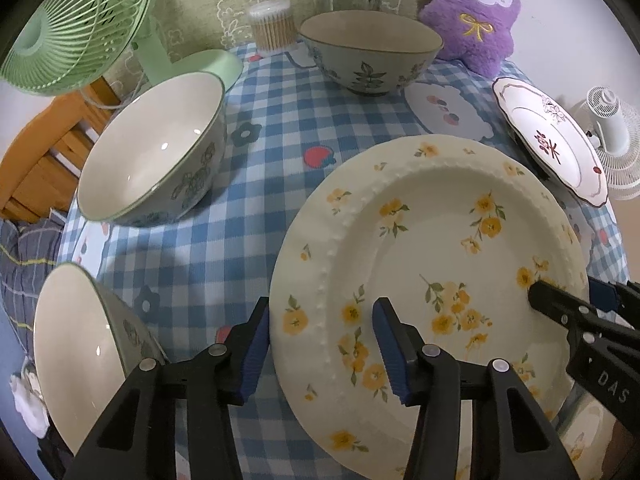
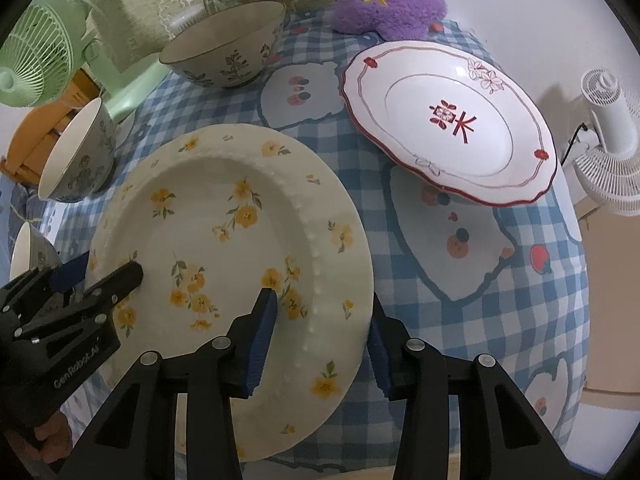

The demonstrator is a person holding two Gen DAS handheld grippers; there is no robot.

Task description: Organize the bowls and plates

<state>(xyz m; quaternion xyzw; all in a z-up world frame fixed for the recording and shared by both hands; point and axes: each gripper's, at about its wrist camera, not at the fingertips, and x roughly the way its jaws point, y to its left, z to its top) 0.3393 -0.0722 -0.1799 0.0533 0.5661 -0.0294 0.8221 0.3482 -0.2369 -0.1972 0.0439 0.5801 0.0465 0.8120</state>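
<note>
cream yellow-flowered plate (image 1: 432, 264): my left gripper (image 1: 322, 344) and right gripper (image 2: 322, 340) each straddle its rim half-open; whether the pads touch, i cannot tell.

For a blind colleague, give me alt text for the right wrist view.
The right hand-held gripper straddles the rim of a yellow-flowered plate on a blue checked cloth; the left hand-held gripper straddles its opposite rim.

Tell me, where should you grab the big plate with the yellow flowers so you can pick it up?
By its rim. The yellow-flower plate is wide, flat and shallow, so only the raised edge fits between fingers. Come from above at opposite sides, one finger inside, one outside, the way the left gripper and right gripper straddle it.
</note>
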